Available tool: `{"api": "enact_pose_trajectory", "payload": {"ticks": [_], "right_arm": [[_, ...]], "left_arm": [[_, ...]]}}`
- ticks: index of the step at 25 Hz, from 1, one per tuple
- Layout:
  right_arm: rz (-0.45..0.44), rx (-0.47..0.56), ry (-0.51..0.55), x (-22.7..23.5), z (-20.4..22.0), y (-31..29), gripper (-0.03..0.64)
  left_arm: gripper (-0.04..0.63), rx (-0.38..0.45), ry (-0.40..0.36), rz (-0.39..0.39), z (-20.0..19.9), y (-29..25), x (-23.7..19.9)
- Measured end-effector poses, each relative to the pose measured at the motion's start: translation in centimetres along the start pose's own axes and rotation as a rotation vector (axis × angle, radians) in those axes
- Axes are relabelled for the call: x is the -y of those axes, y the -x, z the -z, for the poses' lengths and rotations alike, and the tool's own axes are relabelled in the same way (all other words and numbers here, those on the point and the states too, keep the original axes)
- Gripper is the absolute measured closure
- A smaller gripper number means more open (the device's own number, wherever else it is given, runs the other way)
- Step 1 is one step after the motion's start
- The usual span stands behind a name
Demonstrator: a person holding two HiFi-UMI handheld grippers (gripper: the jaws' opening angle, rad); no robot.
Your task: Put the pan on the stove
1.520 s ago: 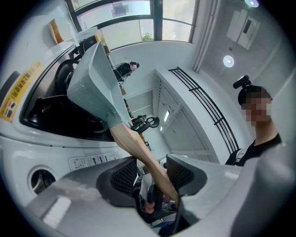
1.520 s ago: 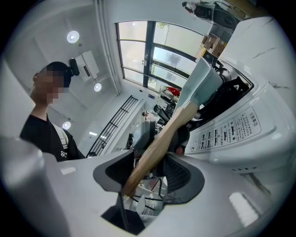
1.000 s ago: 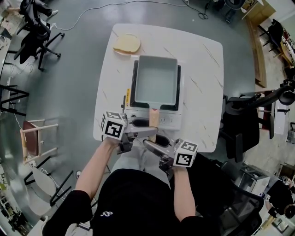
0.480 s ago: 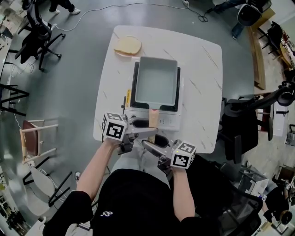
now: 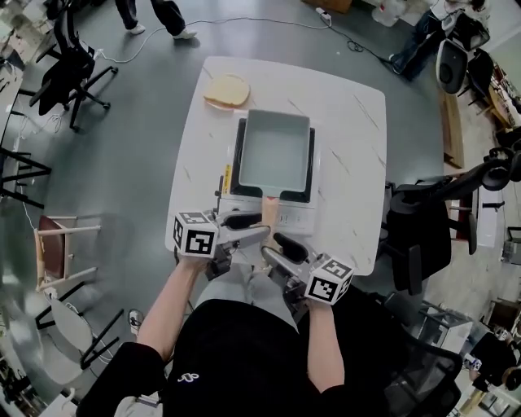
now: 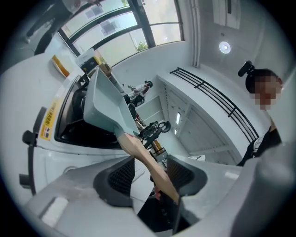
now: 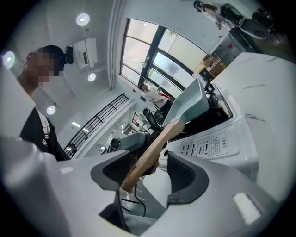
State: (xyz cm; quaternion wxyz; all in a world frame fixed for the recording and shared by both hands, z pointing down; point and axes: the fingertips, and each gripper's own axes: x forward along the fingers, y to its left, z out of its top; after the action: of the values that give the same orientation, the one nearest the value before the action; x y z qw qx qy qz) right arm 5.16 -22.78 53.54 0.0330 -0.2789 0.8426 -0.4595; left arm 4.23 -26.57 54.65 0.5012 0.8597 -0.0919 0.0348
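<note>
A grey rectangular pan [image 5: 275, 147] sits on the portable stove [image 5: 298, 215] on the white table [image 5: 350, 138]. Its wooden handle [image 5: 269, 210] points toward me over the stove's front. My left gripper [image 5: 254, 229] stands open at the handle's end. In the left gripper view the handle [image 6: 148, 157] runs between the pads with gaps on both sides. My right gripper [image 5: 278, 249] is open too, its jaws having just been opening. In the right gripper view the handle [image 7: 152, 148] lies between its jaws, close to the left pad and well off the right one.
A slice of bread [image 5: 226, 89] lies at the table's far left corner. A black office chair [image 5: 423, 220] stands right of the table, and a wooden chair [image 5: 61, 244] stands on the floor to the left. A person's legs [image 5: 155, 16] show at the far side.
The right gripper's jaws have spread wider round the handle. Both grippers have rolled slightly and stayed near the handle's end. The pan has not moved on the stove.
</note>
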Motion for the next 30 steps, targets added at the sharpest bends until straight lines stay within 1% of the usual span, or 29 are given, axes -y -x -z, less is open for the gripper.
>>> {"api": "enact_pose_trajectory", "payload": {"ticks": [3,9,11,13,15,16,17,21,23,26,30], "right_arm": [[0.041,0.028,0.039,0.2,-1.0,0.6,0.388],[0.078,0.069,0.130,-0.5,-3.3,0.9,0.394],[0.095,0.086,0.160,-0.8,-4.0,0.9,0.429],[0.110,0.107,0.189,-1.2,-4.8,0.8,0.461],[0.118,0.126,0.208,-1.4,-5.5,0.6,0.476],[0.124,0.134,0.216,-1.6,-5.9,0.6,0.484],[0.133,0.142,0.228,-1.6,-6.2,0.6,0.497],[0.210,0.156,0.333,-2.0,-7.5,0.5,0.539],[0.244,0.174,0.387,-2.5,-8.2,0.5,0.574],[0.272,0.201,0.446,-3.1,-9.4,0.5,0.601],[0.291,0.225,0.497,-3.8,-10.9,0.5,0.629]], "left_arm": [[0.385,0.059,-0.026,-0.044,-1.1,1.1,0.3],[0.387,0.150,-0.105,-0.122,-3.2,2.5,1.2],[0.391,0.173,-0.136,-0.145,-3.7,2.9,1.6],[0.407,0.196,-0.167,-0.168,-4.2,3.3,2.1],[0.431,0.221,-0.196,-0.190,-4.8,3.7,2.5],[0.455,0.230,-0.210,-0.198,-5.0,3.8,2.8],[0.493,0.236,-0.226,-0.205,-5.2,3.9,3.2],[0.523,0.253,-0.306,-0.247,-5.9,4.1,4.4],[0.533,0.267,-0.344,-0.275,-6.3,4.2,4.9],[0.585,0.296,-0.404,-0.327,-7.1,4.4,5.6],[0.594,0.330,-0.461,-0.373,-8.3,4.3,6.6]]}}
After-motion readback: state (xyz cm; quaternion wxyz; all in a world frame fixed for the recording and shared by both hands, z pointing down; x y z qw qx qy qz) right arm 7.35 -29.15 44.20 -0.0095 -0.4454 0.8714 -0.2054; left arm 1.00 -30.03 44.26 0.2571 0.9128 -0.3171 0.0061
